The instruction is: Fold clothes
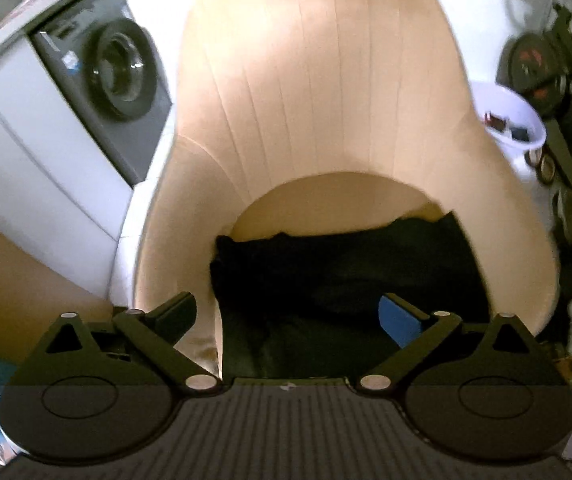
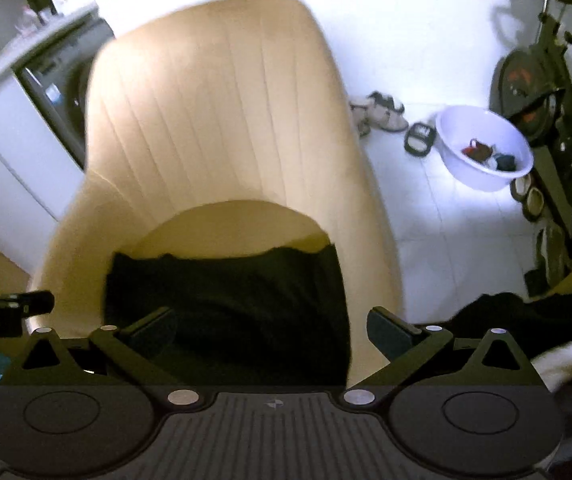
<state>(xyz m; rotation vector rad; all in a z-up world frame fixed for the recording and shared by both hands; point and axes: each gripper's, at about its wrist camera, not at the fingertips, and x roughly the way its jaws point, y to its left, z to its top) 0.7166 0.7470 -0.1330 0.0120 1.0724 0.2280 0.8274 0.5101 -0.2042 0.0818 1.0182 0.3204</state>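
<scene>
Both grippers hang above the seat of a beige armchair (image 1: 326,92), tilted steeply down toward it. The left gripper (image 1: 290,314) has its fingers (image 1: 400,318) spread wide with nothing between them — the blue pad on one finger faces inward over bare air. The right gripper (image 2: 273,330) is the same: fingers (image 2: 390,334) fully apart and holding nothing.

The black garment (image 1: 342,264) lies on the chair seat, a flat dark slab with a fairly straight back edge just in front of the backrest, and its front runs down over the seat's edge below the fingers. Neither gripper touches it. In the right wrist view the left gripper's dark body pokes in at the left edge, beside the chair's arm.

Around the chair: a washing machine (image 1: 117,76) stands behind it on the left, built in under a pale counter. On the white tiled floor to the right sit a white basin (image 2: 486,152) with small items in it, a pair of sandals (image 2: 382,114), and an exercise bike (image 2: 542,80). More dark cloth (image 2: 518,316) lies at the lower right — apart from the chair.
</scene>
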